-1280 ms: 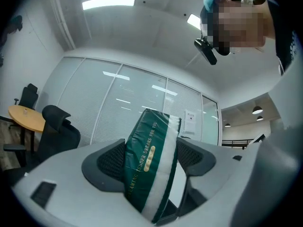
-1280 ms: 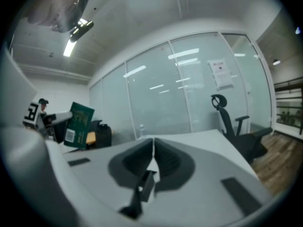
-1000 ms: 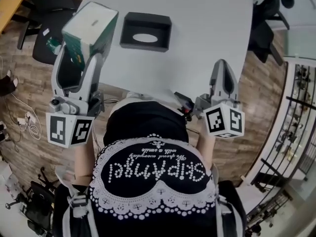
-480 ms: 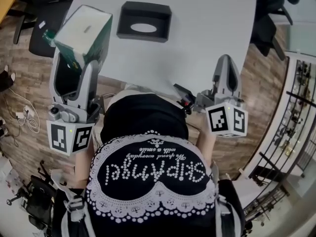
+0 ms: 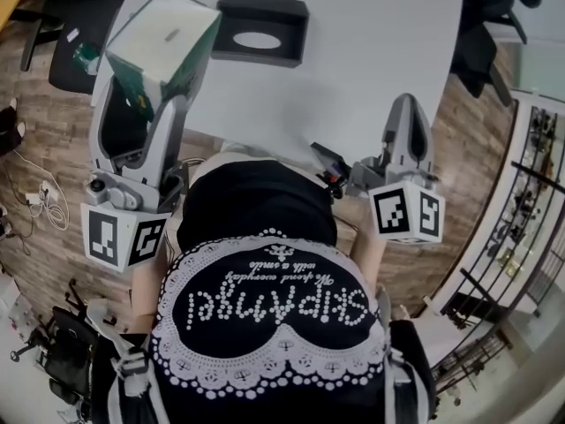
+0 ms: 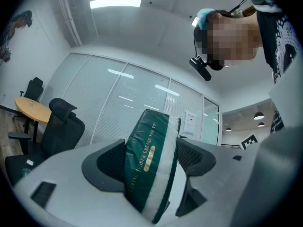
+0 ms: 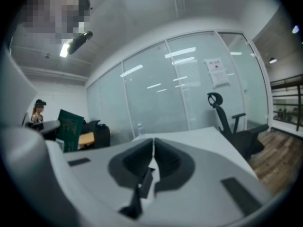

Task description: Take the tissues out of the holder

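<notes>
Over the left edge of the white bench (image 5: 353, 69), a green-and-white soft plastic pack of tissues (image 5: 163, 47) is held in the air by the left tongs (image 5: 141, 100). Seen from the left gripper view, the pack (image 6: 147, 169) is pinched across its narrow sides between the two dark padded jaws of the left tongs (image 6: 149, 160), with its top end standing clear above them. Just beside the pack, a black rectangular tissue holder (image 5: 261, 30) with an oval opening in its top is seen resting on the bench, apart from the pack. At the near right edge of the bench, the right tongs (image 5: 406, 117) are held low. In the right gripper view, the jaws of the right tongs (image 7: 152, 157) are pressed together with nothing between them. A black office chair (image 7: 227, 122) is seen beyond the bench.
</notes>
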